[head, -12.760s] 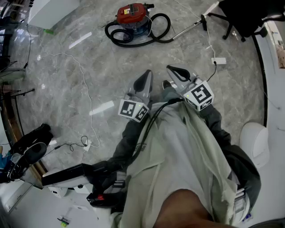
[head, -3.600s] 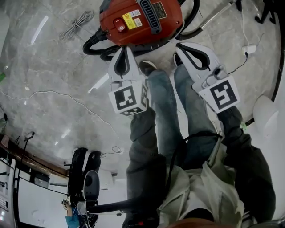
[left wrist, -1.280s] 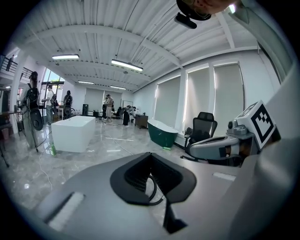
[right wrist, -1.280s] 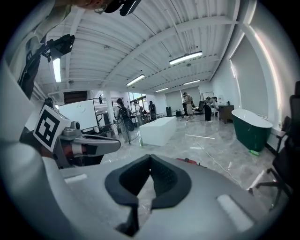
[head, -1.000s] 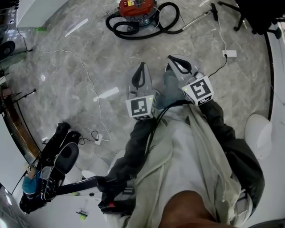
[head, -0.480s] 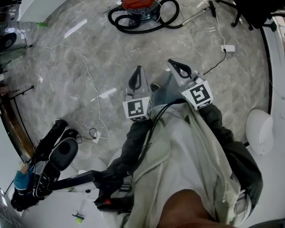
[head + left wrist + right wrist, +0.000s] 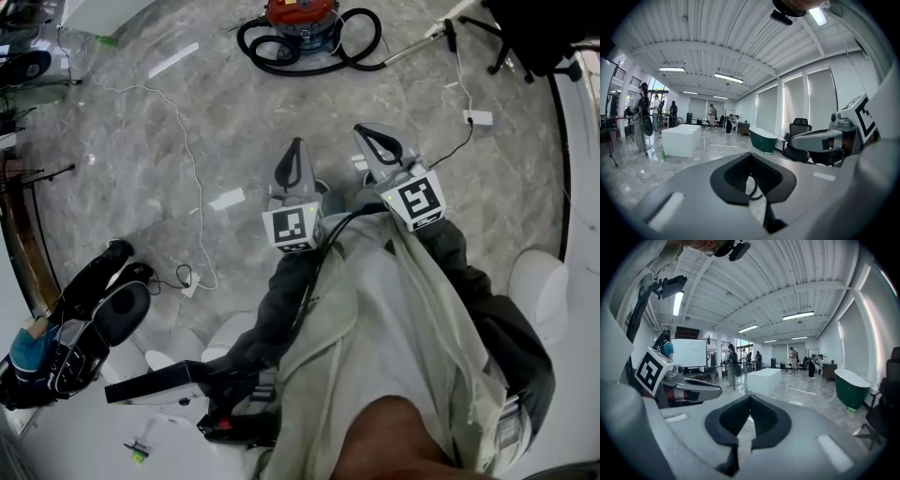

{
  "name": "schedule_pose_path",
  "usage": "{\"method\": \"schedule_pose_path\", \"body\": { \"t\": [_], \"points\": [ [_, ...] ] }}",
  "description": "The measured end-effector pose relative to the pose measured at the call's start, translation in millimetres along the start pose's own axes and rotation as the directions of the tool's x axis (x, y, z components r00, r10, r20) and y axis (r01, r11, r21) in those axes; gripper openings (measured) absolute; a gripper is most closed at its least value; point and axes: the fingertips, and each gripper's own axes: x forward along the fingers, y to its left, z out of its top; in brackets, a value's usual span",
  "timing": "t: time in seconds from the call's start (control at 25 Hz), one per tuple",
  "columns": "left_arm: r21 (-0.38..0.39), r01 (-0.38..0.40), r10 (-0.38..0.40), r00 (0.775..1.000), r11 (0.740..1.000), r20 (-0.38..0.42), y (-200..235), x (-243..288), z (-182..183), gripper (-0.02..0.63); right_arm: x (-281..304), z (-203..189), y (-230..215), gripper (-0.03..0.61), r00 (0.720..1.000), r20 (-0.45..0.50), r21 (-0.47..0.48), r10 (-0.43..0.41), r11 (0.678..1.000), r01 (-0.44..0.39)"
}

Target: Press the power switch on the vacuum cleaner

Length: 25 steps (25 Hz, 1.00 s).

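The red vacuum cleaner (image 7: pixel 302 13) stands on the grey marble floor at the top edge of the head view, with its black hose (image 7: pixel 319 58) coiled round it. Its switch is too small to make out. Both grippers are held far back from it, above the person's legs. My left gripper (image 7: pixel 297 145) is shut with nothing in it, and so is my right gripper (image 7: pixel 360 130). In the left gripper view the shut jaws (image 7: pixel 750 155) point level across the hall. The right gripper view shows the same stance (image 7: pixel 750 397).
A white cable (image 7: pixel 187 159) snakes over the floor at left; a white plug block (image 7: pixel 476 117) lies at right. A black office chair (image 7: pixel 530 33) stands top right and black equipment (image 7: pixel 89 314) lower left. A white block (image 7: pixel 682 139), a green tub (image 7: pixel 763 139) and people stand further off.
3.6 s ago both grippers hung right over the vacuum. Since then the person has stepped back, so it now lies far ahead. Over the last second only the view shifts slightly.
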Motion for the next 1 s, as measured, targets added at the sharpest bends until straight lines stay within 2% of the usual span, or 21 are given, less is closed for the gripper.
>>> {"method": "schedule_pose_path", "body": {
  "t": [0.24,0.48,0.84,1.0],
  "points": [
    [0.018,0.056,-0.057,0.997,0.998,0.049,-55.5,4.0,9.5,0.006,-36.9,-3.3,-16.8,0.001,1.0,0.019,-0.007,-0.023,1.0,0.023],
    [0.046,0.081,-0.084,0.994,0.996,0.068,-84.9,7.4,18.0,0.006,-63.6,-0.2,-25.3,0.0,0.999,0.04,-0.017,-0.026,1.0,0.026],
    [0.023,0.07,-0.071,0.995,0.997,0.074,-102.7,-1.7,14.3,0.006,-84.7,3.6,-18.8,0.0,0.996,0.085,-0.043,0.011,0.999,-0.007],
    [0.036,0.073,-0.075,0.994,0.997,0.079,-105.3,-1.3,15.7,0.006,-85.9,4.3,-18.1,0.0,0.996,0.091,-0.037,0.009,0.999,-0.006]
  ]
}}
